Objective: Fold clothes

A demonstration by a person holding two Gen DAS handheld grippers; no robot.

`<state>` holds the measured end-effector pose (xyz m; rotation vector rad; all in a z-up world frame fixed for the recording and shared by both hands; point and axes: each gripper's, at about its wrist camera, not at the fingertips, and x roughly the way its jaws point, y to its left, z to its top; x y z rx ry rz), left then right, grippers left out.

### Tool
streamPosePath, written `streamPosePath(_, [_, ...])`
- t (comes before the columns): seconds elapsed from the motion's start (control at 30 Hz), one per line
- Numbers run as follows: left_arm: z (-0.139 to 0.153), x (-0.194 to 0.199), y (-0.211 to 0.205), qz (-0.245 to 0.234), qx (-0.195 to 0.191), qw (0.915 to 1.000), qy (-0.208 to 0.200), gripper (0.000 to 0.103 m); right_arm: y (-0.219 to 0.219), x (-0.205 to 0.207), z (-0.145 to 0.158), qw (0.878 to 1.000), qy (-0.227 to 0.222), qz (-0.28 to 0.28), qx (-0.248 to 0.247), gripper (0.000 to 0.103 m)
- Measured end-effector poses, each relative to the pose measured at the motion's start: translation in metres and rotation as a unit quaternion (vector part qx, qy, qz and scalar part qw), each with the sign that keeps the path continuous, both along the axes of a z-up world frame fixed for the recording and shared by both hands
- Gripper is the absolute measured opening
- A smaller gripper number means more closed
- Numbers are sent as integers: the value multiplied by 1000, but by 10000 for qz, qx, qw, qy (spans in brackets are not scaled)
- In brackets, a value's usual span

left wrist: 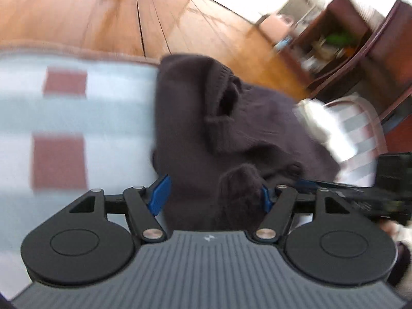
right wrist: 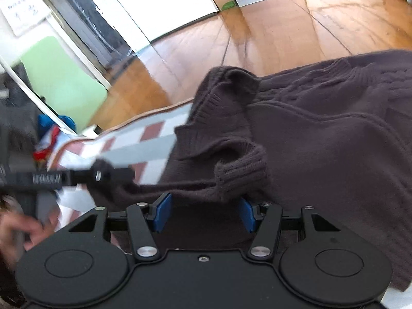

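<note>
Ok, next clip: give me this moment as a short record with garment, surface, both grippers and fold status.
garment: dark brown knit sweater, bunched, ribbed cuff lying on top
surface: checked blanket on a wooden floor
left gripper: jaws apart, a sleeve end between the pads, not pinched
right gripper: jaws apart, just short of the cuff, nothing gripped
fold status: not neatly folded yet

I see a checked cover (left wrist: 77, 118), pale grey-blue and white with brick-red squares and a tan piped edge, spread over the surface I'm working on (what is under it I can't tell). A dark brown knitted sweater (right wrist: 322, 139) lies rumpled directly on it, with one ribbed cuff turned up. Beyond the cover's edge there is a glossy wooden floor (right wrist: 296, 25).
</note>
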<state>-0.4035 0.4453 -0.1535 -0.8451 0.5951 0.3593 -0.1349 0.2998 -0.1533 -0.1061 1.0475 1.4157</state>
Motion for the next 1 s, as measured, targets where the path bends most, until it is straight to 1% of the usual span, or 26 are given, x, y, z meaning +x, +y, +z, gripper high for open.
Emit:
streamPosePath(0.03, [0, -4, -2, 0, -55, 10000, -44, 70, -1, 3, 1, 9999, 90, -47, 42, 61])
streamPosePath(0.1, [9, 2, -10, -127, 252, 9996, -89, 71, -3, 11, 1, 9990, 392, -192, 127, 61])
streamPosePath(0.13, [12, 6, -13, -207, 383, 9990, -131, 73, -4, 16, -3, 9973, 646, -312, 170, 62])
streamPosePath(0.2, [11, 9, -17, -366, 376, 9983, -243, 74, -7, 27, -9, 9915, 1152, -551, 255, 62])
streamPosePath(0.23, [8, 12, -18, -465, 211, 9982, -322, 71, -8, 32, -12, 9874, 1404, -670, 297, 62])
streamPosePath(0.27, [4, 16, -20, -579, 39, 9976, -378, 61, -9, 37, -16, 9825, 1655, -789, 339, 63])
streamPosePath(0.3, [1, 19, -23, -651, -43, 9971, -396, 50, -9, 39, -19, 9785, 1818, -899, 367, 60])
streamPosePath(0.33, [-1, 22, -26, -746, -75, 9965, -382, 29, -8, 38, -22, 9765, 1873, -1000, 379, 48])
streamPosePath(0.37, [0, 26, -31, -886, 41, 9957, -279, 28, -6, 37, -26, 9742, 1929, -1101, 391, 39])
streamPosePath(0.4, [3, 29, -36, -967, 215, 9949, -163, 28, -4, 34, -27, 9747, 1861, -1190, 351, 17])
streamPosePath(0.43, [5, 29, -40, -986, 341, 9945, -112, 27, -2, 29, -23, 9789, 1586, -1250, 305, 12])
streamPosePath(0.5, [10, 27, -44, -1005, 421, 9940, -139, 26, 0, 22, -8, 9864, 907, -1315, 397, 11])
streamPosePath(0.57, [15, 26, -48, -1021, 529, 9932, -196, 26, -4, 17, 15, 9891, 255, -1306, 637, 10])
streamPosePath(0.63, [20, 26, -54, -1124, 629, 9913, -280, 26, -12, 12, 36, 9873, -317, -1300, 853, 9])
streamPosePath(0.7, [20, 29, -58, -1235, 637, 9899, -288, 28, -21, 9, 45, 9838, -824, -1354, 841, 9])
streamPosePath(0.73, [17, 34, -58, -1236, 554, 9905, -218, 32, -25, 7, 48, 9813, -1069, -1390, 794, 9])
streamPosePath(0.77, [11, 40, -55, -1188, 400, 9921, -93, 45, -28, 7, 46, 9791, -1279, -1423, 684, 9])
streamPosePath(0.8, [6, 44, -51, -1106, 222, 9936, 20, 49, -28, 8, 39, 9776, -1443, -1452, 496, 8])
streamPosePath(0.83, [3, 42, -45, -962, -7, 9954, 40, 49, -28, 13, 31, 9776, -1419, -1516, 338, 8])
streamPosePath(0.87, [5, 33, -37, -870, -171, 9960, -142, 49, -29, 21, 23, 9797, -1158, -1623, 218, 8])
streamPosePath(0.93, [15, 11, -22, -668, -288, 9949, -702, 50, -32, 31, 15, 9814, -693, -1782, 151, 8])
streamPosePath(0.97, [20, 0, -13, -514, -323, 9932, -989, 51, -32, 32, 15, 9819, -628, -1781, 143, 8])
streamPosePath(1.0, [23, -9, -4, -335, -392, 9907, -1261, 53, -31, 30, 18, 9826, -757, -1693, 127, 8])
